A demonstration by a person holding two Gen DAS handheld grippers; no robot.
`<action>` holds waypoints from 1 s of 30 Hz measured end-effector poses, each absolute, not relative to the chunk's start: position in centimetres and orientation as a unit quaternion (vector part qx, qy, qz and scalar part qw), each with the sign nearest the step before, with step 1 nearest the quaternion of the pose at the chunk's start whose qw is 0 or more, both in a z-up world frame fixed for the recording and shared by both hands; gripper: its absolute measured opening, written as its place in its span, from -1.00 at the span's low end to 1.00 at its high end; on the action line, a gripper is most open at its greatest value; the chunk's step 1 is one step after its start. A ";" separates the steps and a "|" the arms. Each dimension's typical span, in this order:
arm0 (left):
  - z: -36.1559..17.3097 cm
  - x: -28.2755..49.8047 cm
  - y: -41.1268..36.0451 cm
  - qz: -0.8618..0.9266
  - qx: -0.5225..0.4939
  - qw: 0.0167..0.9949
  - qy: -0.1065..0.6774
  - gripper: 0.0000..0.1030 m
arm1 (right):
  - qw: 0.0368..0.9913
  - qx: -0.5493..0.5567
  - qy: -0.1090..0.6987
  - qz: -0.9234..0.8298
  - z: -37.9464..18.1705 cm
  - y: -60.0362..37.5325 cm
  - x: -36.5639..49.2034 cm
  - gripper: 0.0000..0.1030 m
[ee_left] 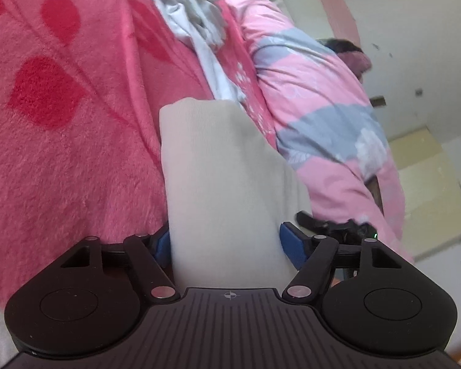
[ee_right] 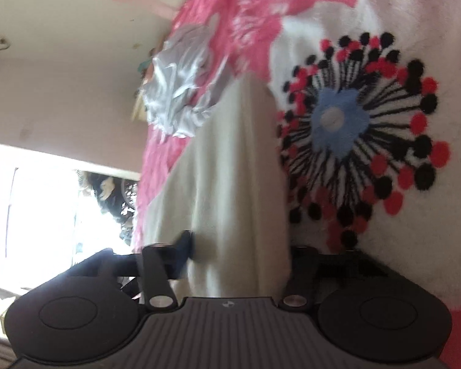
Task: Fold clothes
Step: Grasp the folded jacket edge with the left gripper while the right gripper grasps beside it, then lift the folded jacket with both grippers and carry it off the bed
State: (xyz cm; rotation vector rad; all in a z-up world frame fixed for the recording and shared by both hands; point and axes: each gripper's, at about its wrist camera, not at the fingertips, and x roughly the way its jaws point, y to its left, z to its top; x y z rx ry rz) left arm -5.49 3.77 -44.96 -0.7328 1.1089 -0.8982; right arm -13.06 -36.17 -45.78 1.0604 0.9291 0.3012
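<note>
A folded cream garment [ee_left: 218, 160] lies lengthwise on the pink fleece blanket [ee_left: 61, 123] and runs back between my left gripper's [ee_left: 226, 244] blue pads [ee_left: 293, 247]. It fills the whole gap, and both pads press on its sides. In the right wrist view the same cream garment [ee_right: 230, 153] reaches into my right gripper [ee_right: 239, 247]. The left blue pad [ee_right: 186, 244] dents the cloth, while the folded cloth hides the right fingertip. That view is blurred.
Crumpled white and grey clothes [ee_left: 190, 9] [ee_right: 181, 86] lie further along the bed. A pink and grey quilt [ee_left: 316, 98] is bunched to the right of the garment. The blanket's white patch with a flower print [ee_right: 368, 123] lies right of it. Pale floor [ee_left: 430, 169] shows beyond the bed edge.
</note>
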 end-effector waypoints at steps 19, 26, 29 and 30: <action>-32.4 -16.9 5.1 -0.422 -0.260 0.797 0.345 -0.25 | 0.899 0.340 0.248 0.121 -30.1 -28.1 -26.7 -0.43; -26.5 -22.0 7.6 -0.430 -0.250 0.824 0.270 -0.26 | 0.918 0.316 0.191 0.146 -23.5 -24.8 -31.1 -0.42; -23.9 -23.8 9.6 -0.423 -0.254 0.837 0.238 -0.26 | 0.923 0.298 0.172 0.174 -20.2 -22.8 -31.8 -0.42; -23.0 -24.4 10.4 -0.419 -0.256 0.841 0.226 -0.26 | 0.924 0.290 0.166 0.185 -19.1 -22.0 -32.0 -0.42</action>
